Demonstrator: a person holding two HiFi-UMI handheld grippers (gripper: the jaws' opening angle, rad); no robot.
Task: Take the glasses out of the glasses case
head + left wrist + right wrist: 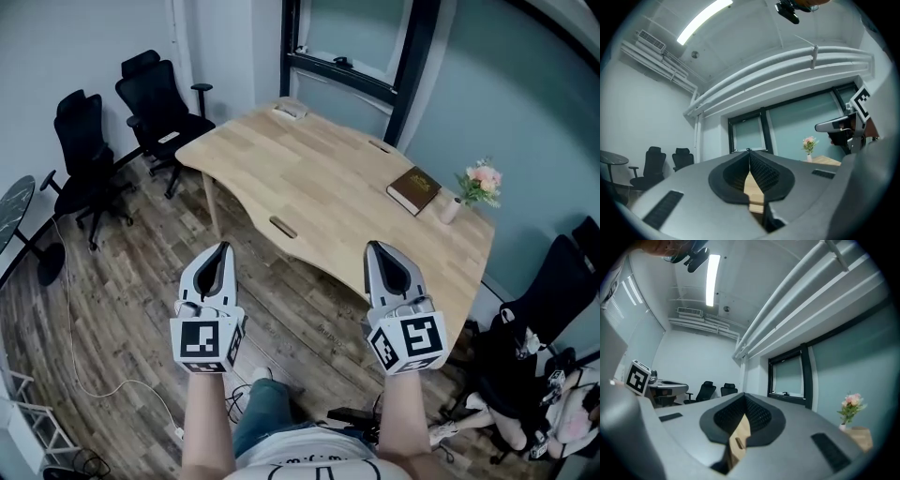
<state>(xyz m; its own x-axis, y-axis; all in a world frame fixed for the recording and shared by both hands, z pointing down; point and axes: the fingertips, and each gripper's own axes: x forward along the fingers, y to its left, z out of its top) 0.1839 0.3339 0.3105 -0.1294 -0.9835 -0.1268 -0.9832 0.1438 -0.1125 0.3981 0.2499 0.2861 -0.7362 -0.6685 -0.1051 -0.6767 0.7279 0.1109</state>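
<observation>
Both grippers are held in the air in front of a light wooden table (319, 187), short of its near edge. My left gripper (222, 247) is shut, its jaw tips meeting with nothing between them; its own view shows the closed jaws (749, 154) with the table behind. My right gripper (372, 246) is likewise shut and empty (744, 397). A small pale object (291, 110) lies at the table's far corner, too small to tell what it is. A flat brown book-like item (413, 189) lies at the right of the table. No glasses are recognisable.
A small vase of pink flowers (478, 187) stands at the table's right edge. Black office chairs (159, 108) stand at the left on the wood floor, another chair (553, 291) at the right. A white cable (103, 375) trails over the floor.
</observation>
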